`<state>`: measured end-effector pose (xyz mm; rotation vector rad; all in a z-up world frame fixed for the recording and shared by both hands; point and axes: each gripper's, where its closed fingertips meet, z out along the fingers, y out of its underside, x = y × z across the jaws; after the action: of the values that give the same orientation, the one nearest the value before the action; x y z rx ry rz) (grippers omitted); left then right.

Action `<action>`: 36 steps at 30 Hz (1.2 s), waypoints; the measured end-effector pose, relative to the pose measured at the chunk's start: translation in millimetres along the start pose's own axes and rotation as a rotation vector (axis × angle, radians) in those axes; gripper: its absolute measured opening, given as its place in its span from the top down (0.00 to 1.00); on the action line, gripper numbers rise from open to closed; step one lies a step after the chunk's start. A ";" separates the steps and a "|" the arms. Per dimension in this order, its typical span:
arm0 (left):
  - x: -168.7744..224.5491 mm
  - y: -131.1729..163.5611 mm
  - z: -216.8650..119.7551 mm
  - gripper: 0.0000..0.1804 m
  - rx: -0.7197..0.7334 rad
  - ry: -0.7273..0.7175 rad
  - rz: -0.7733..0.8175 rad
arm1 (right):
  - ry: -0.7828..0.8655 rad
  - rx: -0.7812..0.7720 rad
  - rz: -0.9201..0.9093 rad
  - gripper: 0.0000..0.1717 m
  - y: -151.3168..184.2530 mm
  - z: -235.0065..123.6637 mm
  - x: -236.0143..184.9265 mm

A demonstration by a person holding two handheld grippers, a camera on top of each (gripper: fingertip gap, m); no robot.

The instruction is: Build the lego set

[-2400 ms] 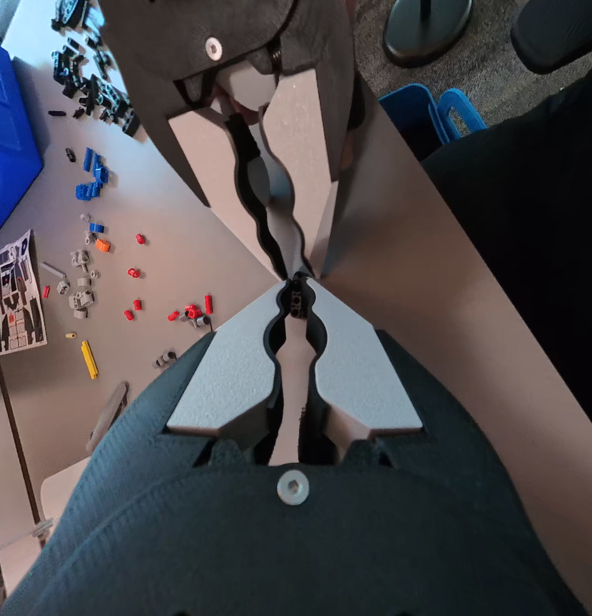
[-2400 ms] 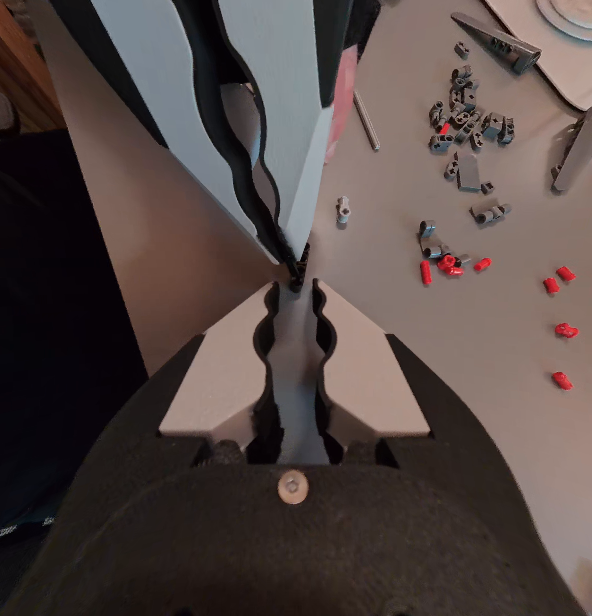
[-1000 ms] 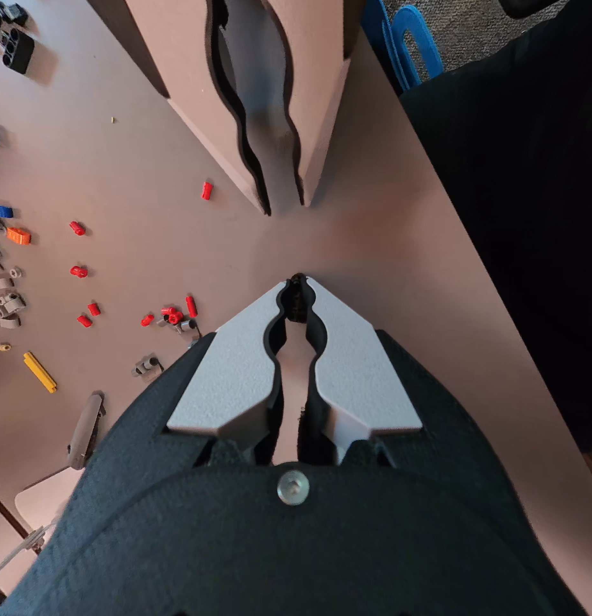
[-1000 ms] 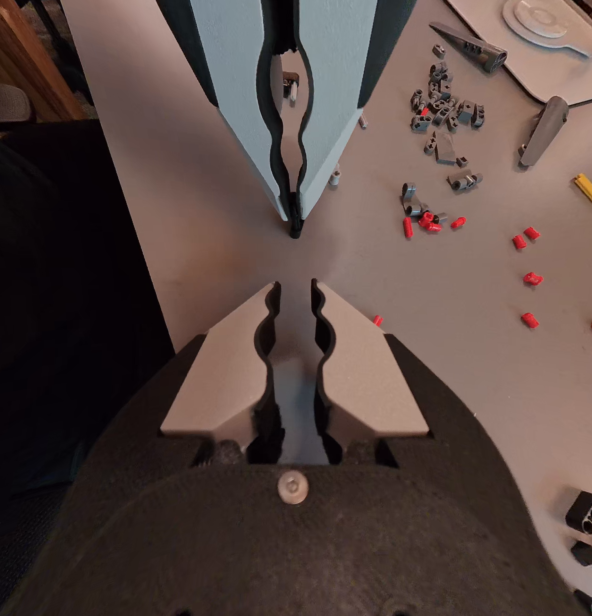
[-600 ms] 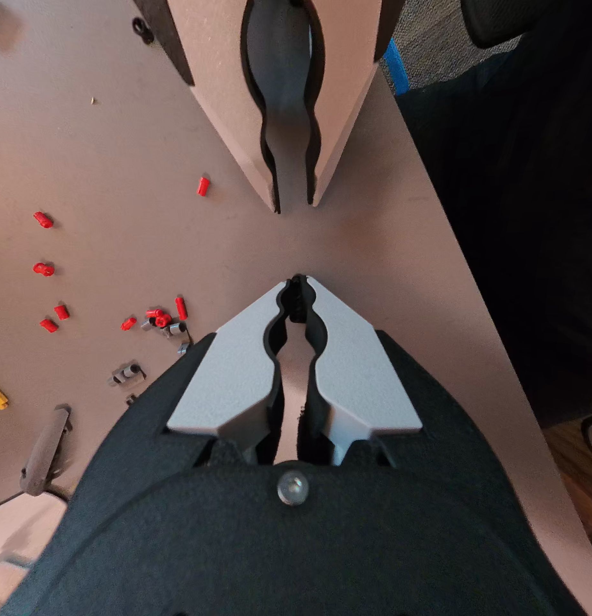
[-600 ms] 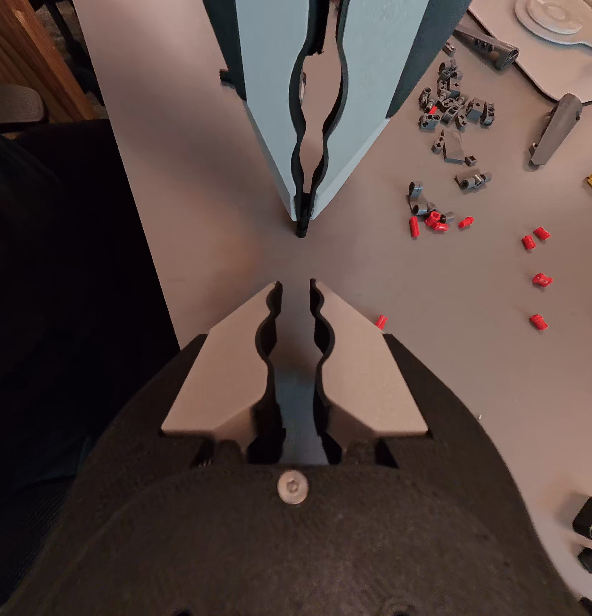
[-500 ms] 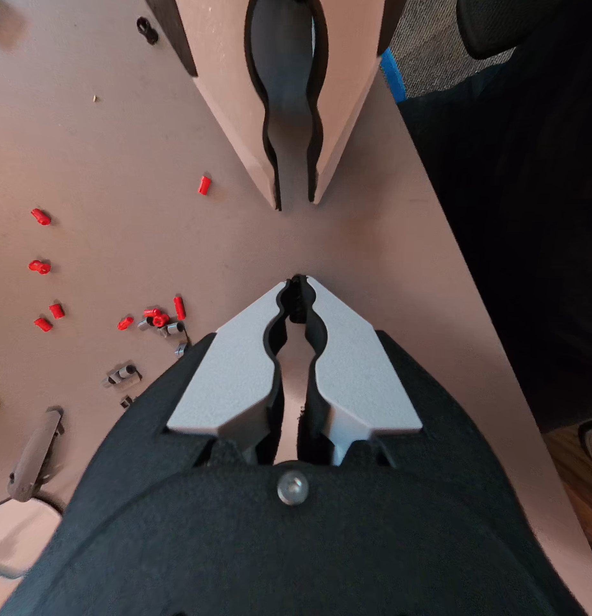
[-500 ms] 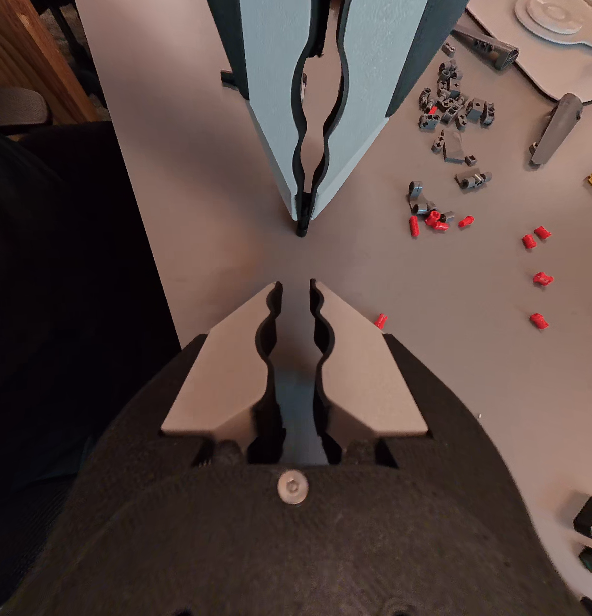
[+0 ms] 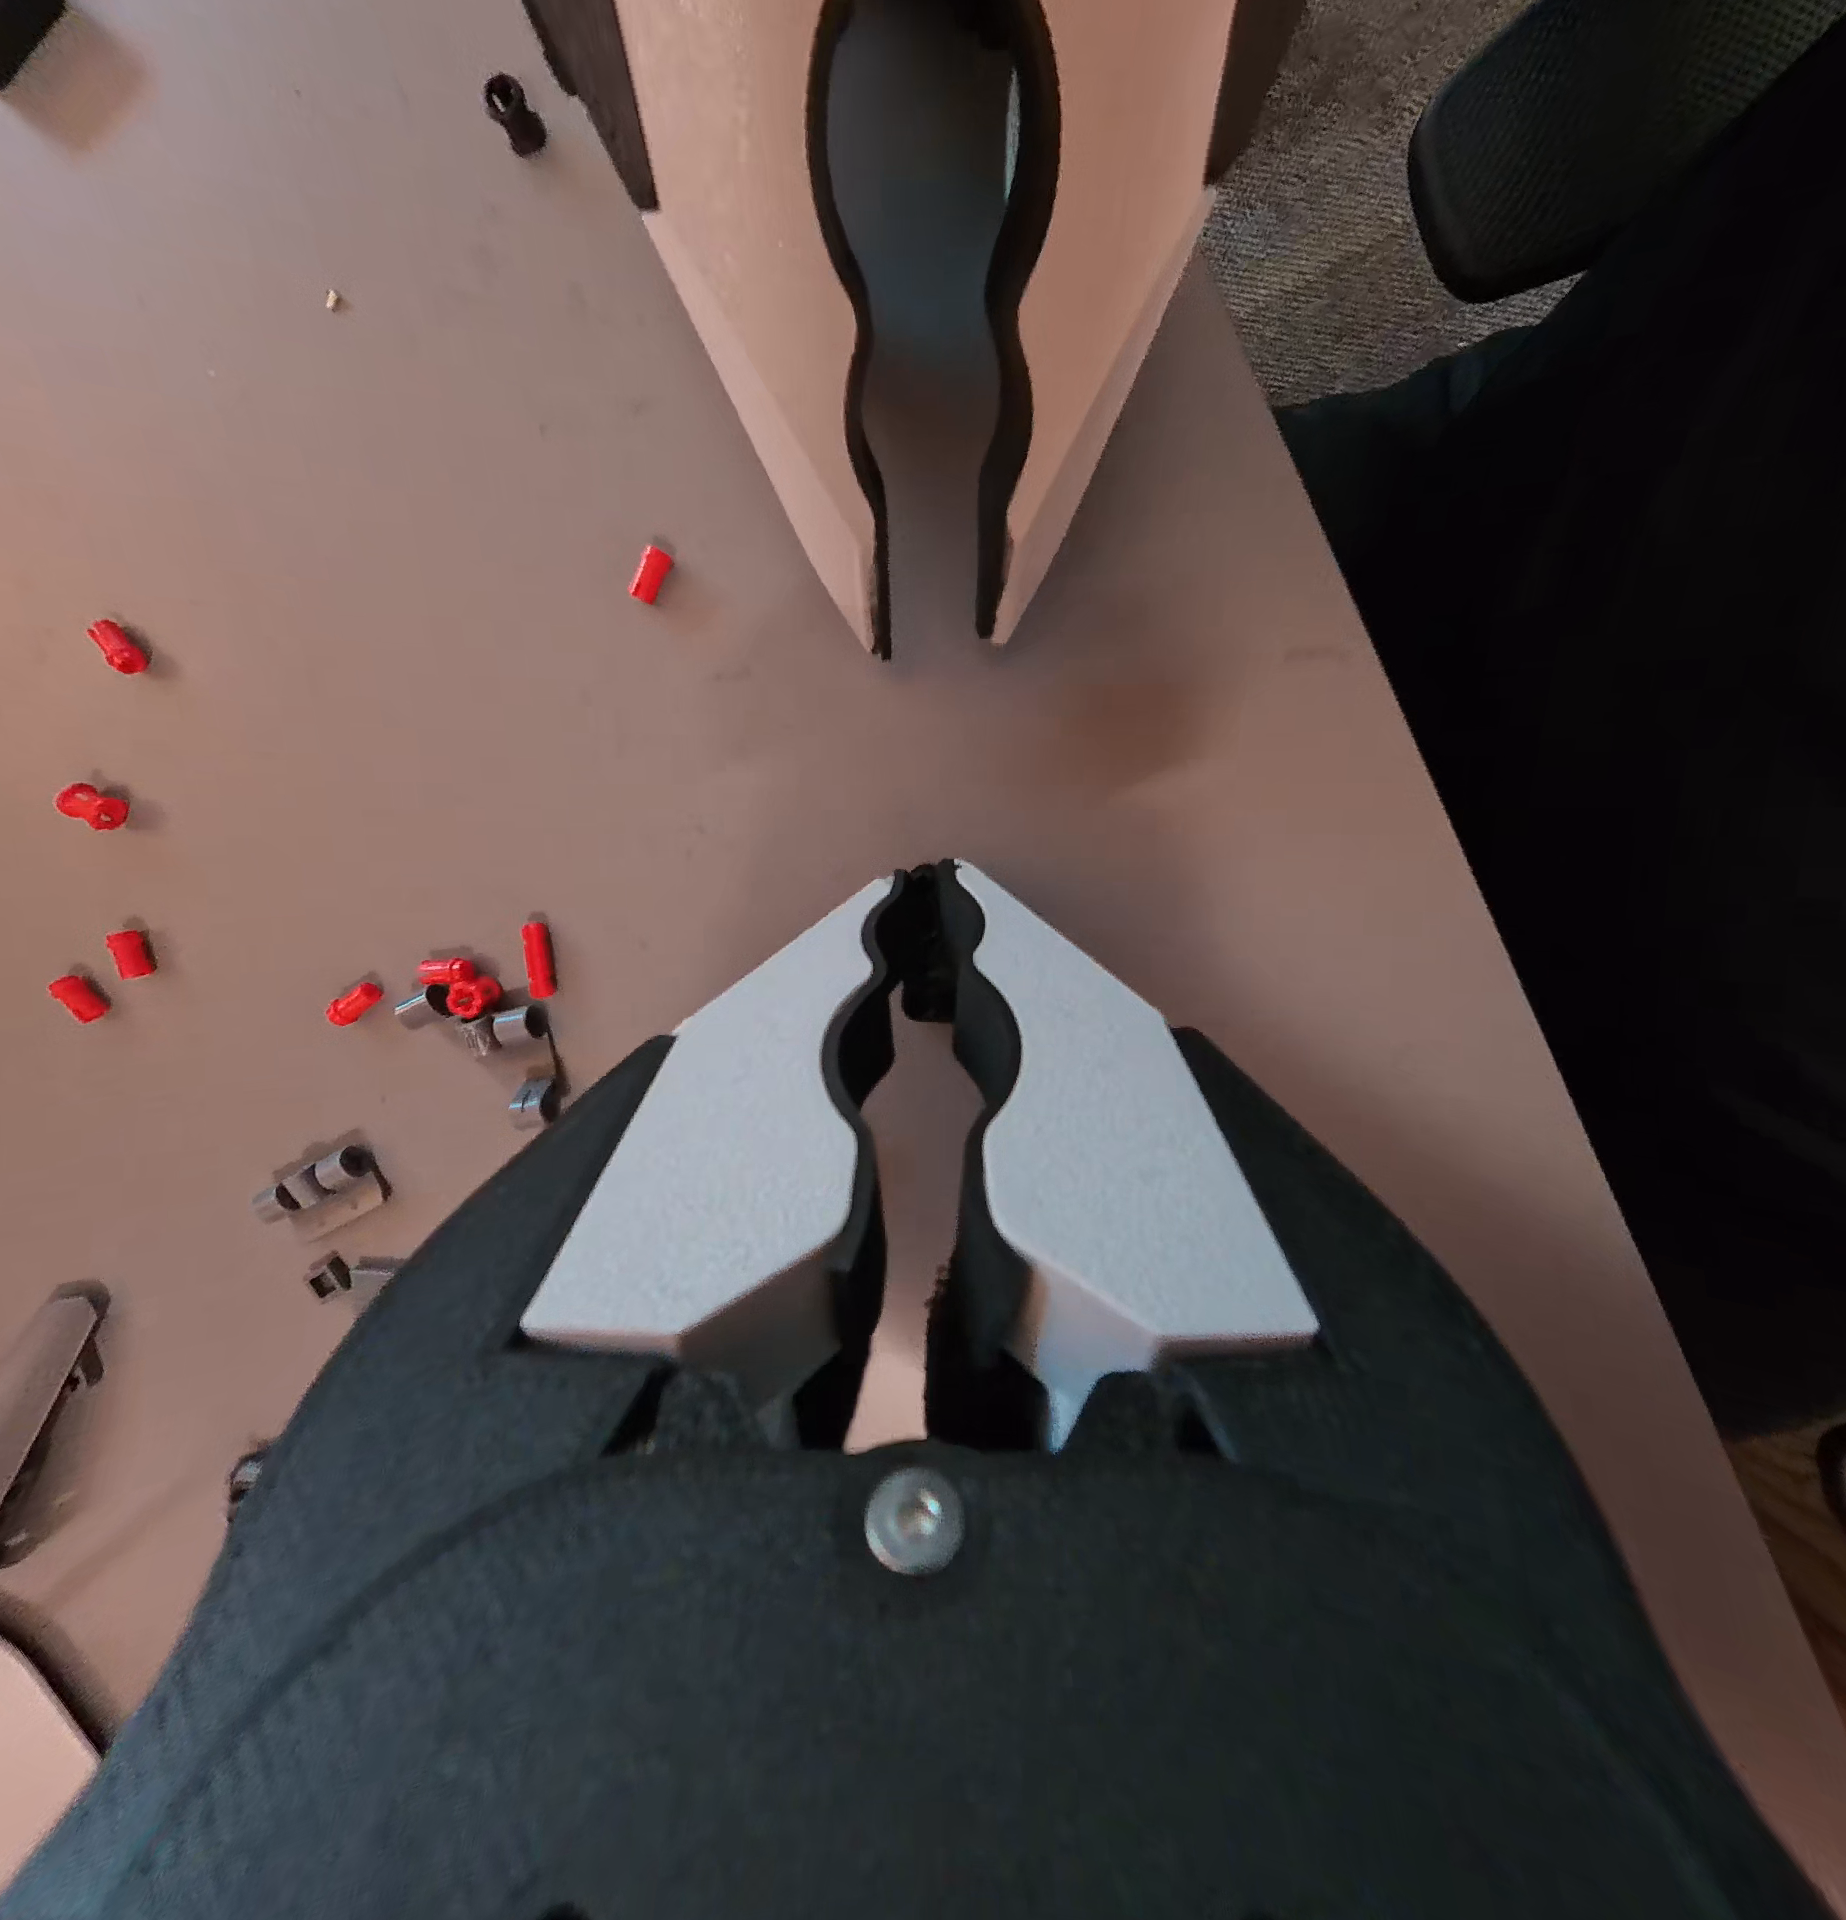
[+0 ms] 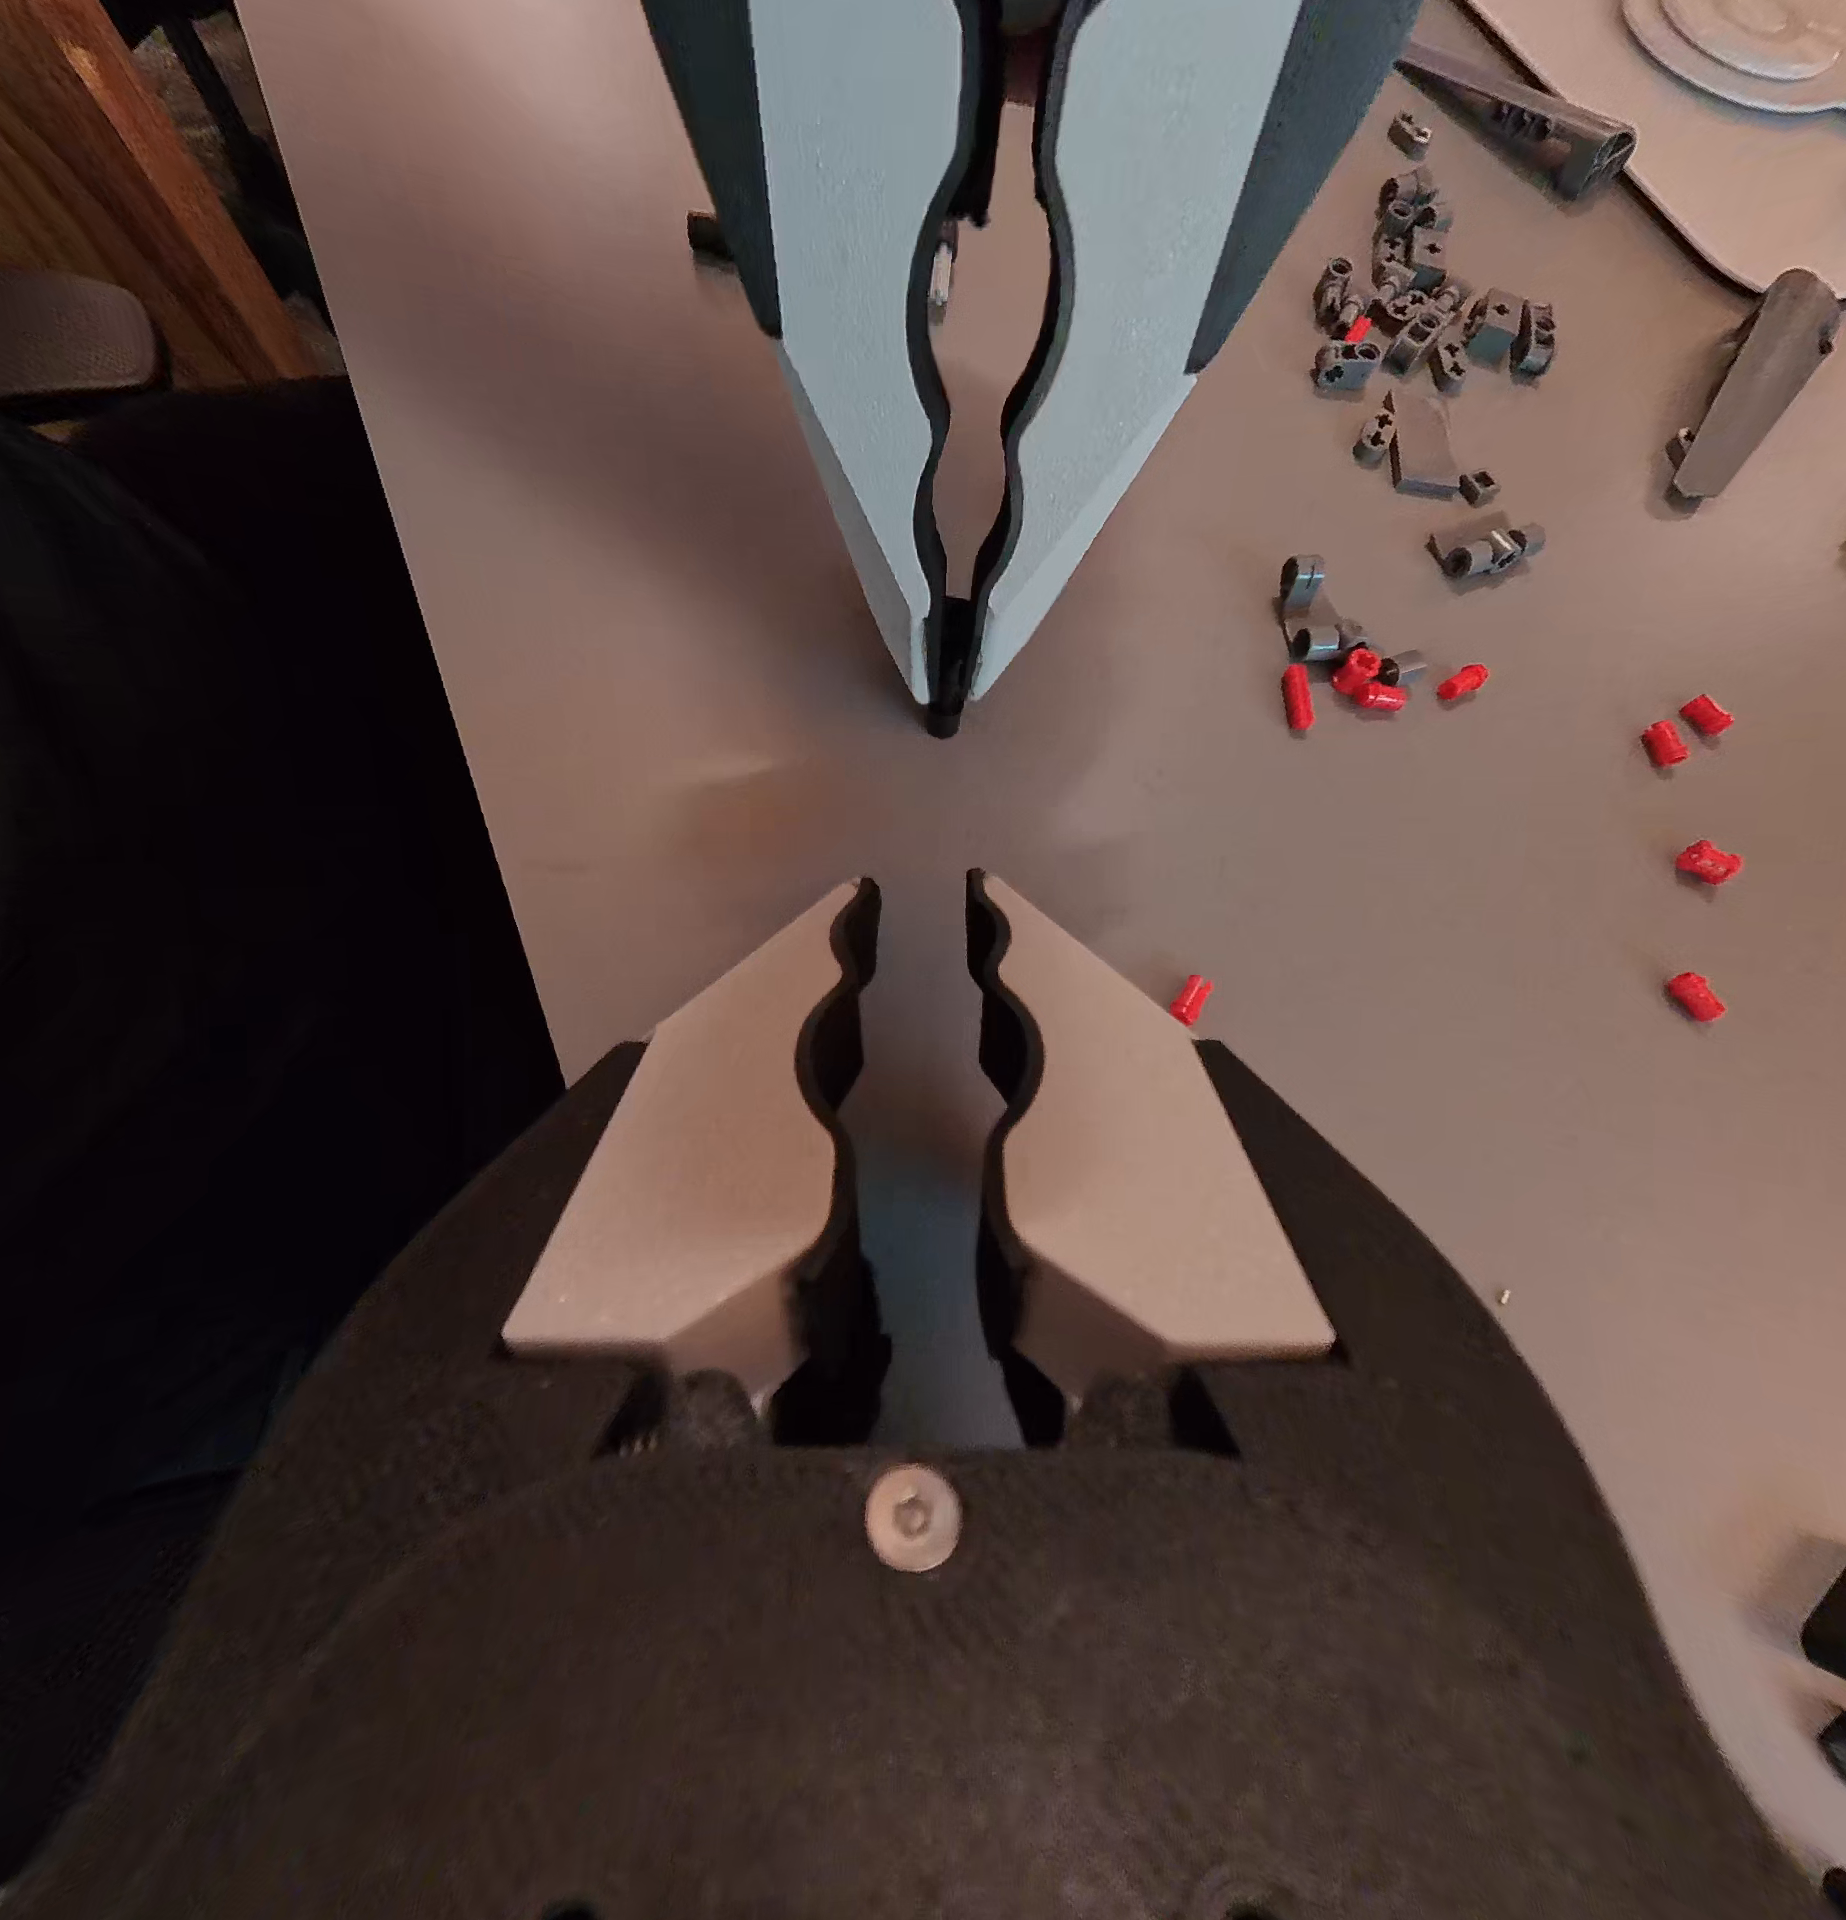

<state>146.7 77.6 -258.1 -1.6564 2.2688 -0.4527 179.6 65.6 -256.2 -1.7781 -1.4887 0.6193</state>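
Black, hard-looking small plastic piece [image 10: 945,665] sits clamped at the left gripper [image 9: 929,883] tips; right gripper [image 10: 921,888] is released, empty.

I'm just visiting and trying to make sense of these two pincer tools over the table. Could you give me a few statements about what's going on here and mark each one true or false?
1. The left gripper is closed on a small black piece. True.
2. The right gripper is holding a red peg. False: its fingers stand apart with nothing between them; the nearest red peg lies on the table beside it.
3. The two grippers point at each other, tips apart. True.
4. All the loose pieces on the table are red. False: a pile of grey pieces lies there too.
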 end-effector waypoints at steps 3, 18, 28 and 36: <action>-1.5 -1.0 0.5 0.98 0.037 -0.041 0.003 | 0.003 0.002 0.002 0.91 -0.3 -0.1 0.6; -2.8 17.0 1.8 0.96 0.005 -0.140 0.066 | 0.017 -0.026 0.020 0.92 2.8 2.8 3.6; -5.9 10.5 -10.8 0.97 0.118 -0.202 0.042 | 0.070 0.041 -0.018 0.91 -6.9 -2.7 9.3; -12.0 14.4 -68.0 0.97 0.304 -0.265 -0.011 | 0.178 0.186 -0.248 0.90 -59.3 -14.6 13.8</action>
<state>109.6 98.6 -201.8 -1.4795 1.8959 -0.5177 156.6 79.9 -199.7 -1.4406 -1.4498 0.4452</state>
